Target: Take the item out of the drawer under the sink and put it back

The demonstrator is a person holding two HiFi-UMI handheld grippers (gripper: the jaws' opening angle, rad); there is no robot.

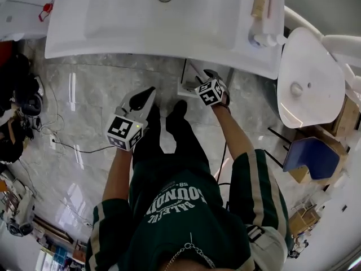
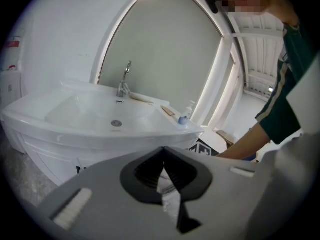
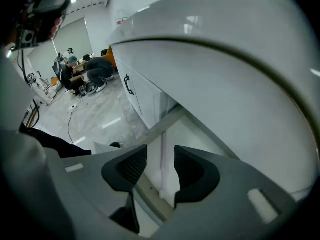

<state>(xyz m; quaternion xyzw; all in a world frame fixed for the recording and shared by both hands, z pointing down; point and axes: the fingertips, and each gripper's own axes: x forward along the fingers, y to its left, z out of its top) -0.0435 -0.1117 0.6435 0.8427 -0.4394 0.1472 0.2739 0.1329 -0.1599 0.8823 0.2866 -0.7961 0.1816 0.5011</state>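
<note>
The white sink (image 1: 163,21) hangs over the marble floor, with the cabinet below it. Its drawer (image 1: 189,82) is pulled out under the basin's right part; in the right gripper view the pale inside of the drawer (image 3: 200,134) lies just beyond the jaws. My right gripper (image 1: 212,75) (image 3: 161,159) is at the drawer's edge. Its jaws stand open, and a thin pale drawer edge shows in the gap, untouched by the pads. My left gripper (image 1: 148,92) (image 2: 165,156) hangs lower left of the drawer, shut on a small crinkly white item (image 2: 170,199).
A white toilet (image 1: 307,83) stands right of the sink, with a blue seat (image 1: 307,157) and cardboard boxes beyond it. A soap bottle (image 1: 260,35) and a faucet (image 2: 125,79) sit on the basin. A cable (image 1: 73,147) runs across the floor at left. People crouch far off (image 3: 75,76).
</note>
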